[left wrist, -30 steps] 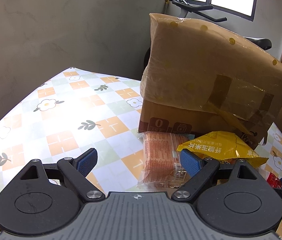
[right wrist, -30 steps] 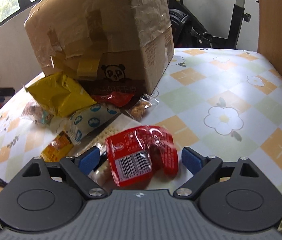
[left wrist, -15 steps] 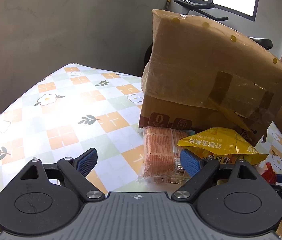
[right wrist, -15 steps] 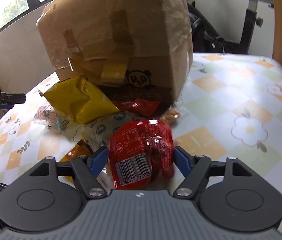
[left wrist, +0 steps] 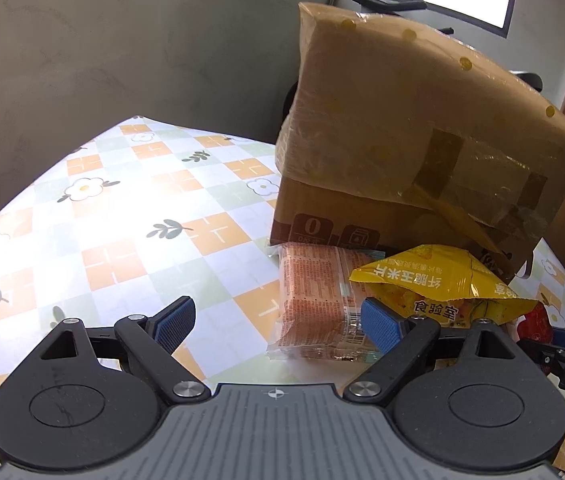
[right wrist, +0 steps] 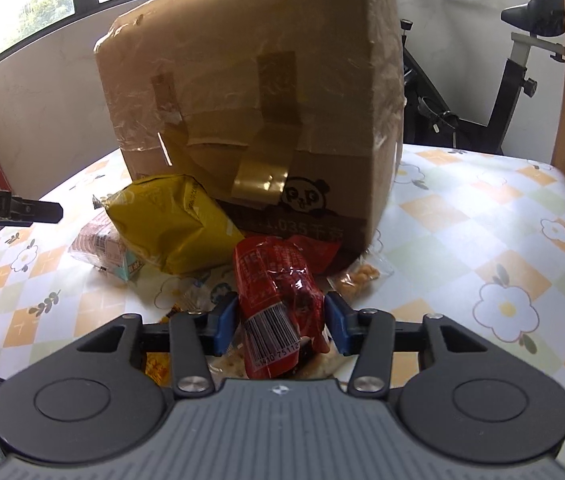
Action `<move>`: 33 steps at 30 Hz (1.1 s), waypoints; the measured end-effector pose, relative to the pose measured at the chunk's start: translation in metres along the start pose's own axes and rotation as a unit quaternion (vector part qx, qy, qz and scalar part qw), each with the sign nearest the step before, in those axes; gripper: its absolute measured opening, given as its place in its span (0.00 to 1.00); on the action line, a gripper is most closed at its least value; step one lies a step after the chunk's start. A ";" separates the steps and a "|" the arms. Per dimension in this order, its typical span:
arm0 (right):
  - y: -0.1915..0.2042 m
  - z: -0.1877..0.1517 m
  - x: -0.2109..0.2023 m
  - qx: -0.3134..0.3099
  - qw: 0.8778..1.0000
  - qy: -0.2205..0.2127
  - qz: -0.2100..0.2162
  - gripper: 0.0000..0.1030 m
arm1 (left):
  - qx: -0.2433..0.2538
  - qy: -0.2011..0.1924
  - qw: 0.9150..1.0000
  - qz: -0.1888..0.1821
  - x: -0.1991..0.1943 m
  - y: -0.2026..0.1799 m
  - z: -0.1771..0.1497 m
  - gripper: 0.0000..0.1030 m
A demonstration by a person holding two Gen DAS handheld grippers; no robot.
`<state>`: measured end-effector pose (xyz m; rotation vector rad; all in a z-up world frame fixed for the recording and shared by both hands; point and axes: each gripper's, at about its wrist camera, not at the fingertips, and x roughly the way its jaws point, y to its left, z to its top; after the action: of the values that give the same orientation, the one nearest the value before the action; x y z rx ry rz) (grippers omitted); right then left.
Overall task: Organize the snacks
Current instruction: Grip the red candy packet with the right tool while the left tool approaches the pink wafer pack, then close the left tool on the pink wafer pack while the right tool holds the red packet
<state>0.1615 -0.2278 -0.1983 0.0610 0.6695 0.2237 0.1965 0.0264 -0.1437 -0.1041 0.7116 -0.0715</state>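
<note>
The right claw [right wrist: 281, 322] was seen closing on a red snack packet [right wrist: 278, 304], which stood between its blue pads; both pads were pressed against the packet's sides, its barcode end turned toward the camera. The packet was held just in front of a taped cardboard box [right wrist: 258, 112] that stood on the flower-patterned counter [right wrist: 482, 240]. A yellow snack bag [right wrist: 174, 228] was leaned against the box's lower left, and a packet of biscuits [right wrist: 98, 246] was laid beside it. A small clear packet of orange pieces [right wrist: 358, 274] was seen at the box's near right corner.

The left claw [left wrist: 276, 322] was held spread wide above the counter with nothing between its pads. An orange wafer packet [left wrist: 314, 300] was laid just ahead of it, touching the box's base, with the yellow bag overlapping its right edge.
</note>
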 end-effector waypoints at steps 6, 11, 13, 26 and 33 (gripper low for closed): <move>0.004 0.005 0.003 -0.003 1.000 -0.004 0.004 0.48 | 0.029 0.029 0.999 -0.016 0.027 -0.013 -0.002 0.89; 0.004 0.007 0.006 -0.002 1.000 -0.002 0.004 0.48 | 0.034 0.048 0.998 -0.029 0.050 -0.022 -0.002 0.89; 0.002 0.008 0.007 0.002 1.000 0.000 0.003 0.48 | 0.028 0.044 0.998 -0.040 0.056 -0.023 0.000 0.93; -0.003 0.013 0.009 0.024 1.000 -0.009 -0.007 0.48 | 0.057 0.043 0.997 -0.037 0.093 -0.036 0.004 0.79; -0.004 0.013 0.008 0.030 0.999 -0.014 -0.009 0.48 | 0.045 0.040 0.998 -0.011 0.081 -0.022 -0.001 0.76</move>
<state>0.1765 -0.2292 -0.1933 0.1150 0.6489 0.1847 0.2563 -0.0040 -0.1946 -0.0227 0.7854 -0.1289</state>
